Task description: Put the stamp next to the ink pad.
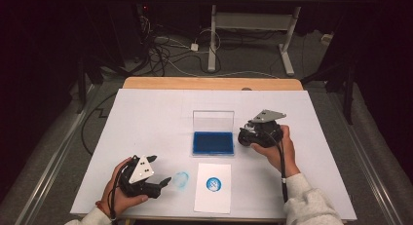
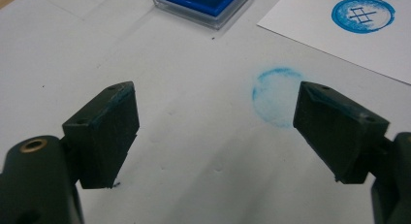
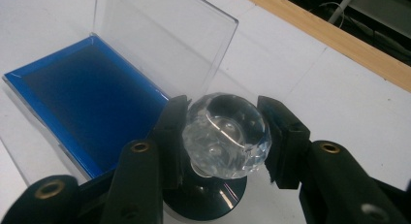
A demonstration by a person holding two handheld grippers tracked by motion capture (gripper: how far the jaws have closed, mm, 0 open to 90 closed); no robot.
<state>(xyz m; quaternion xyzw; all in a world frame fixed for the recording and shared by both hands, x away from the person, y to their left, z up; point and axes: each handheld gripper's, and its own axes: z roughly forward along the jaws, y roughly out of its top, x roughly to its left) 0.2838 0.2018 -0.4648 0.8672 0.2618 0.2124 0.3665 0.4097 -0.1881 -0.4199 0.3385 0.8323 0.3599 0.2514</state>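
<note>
Left gripper (image 1: 163, 178): jaws wide, empty, low over a faint blue smudge (image 2: 275, 95) on the bench (image 1: 146, 118), out of the way. Card (image 1: 213, 188), at 6 o'clock from the ink pad (image 1: 213, 142), bears one blue print. Right gripper (image 3: 223, 132): clamped on the stamp (image 3: 225, 134) by its faceted knob, at 3 o'clock beside the pad, likely for inking. Stamp face hidden.

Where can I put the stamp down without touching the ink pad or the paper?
Bare table cover lies left of the ink pad, and also right of the right gripper, which holds the stamp. It is crowded near the stamped paper, the blue smudge and the open left gripper.
</note>
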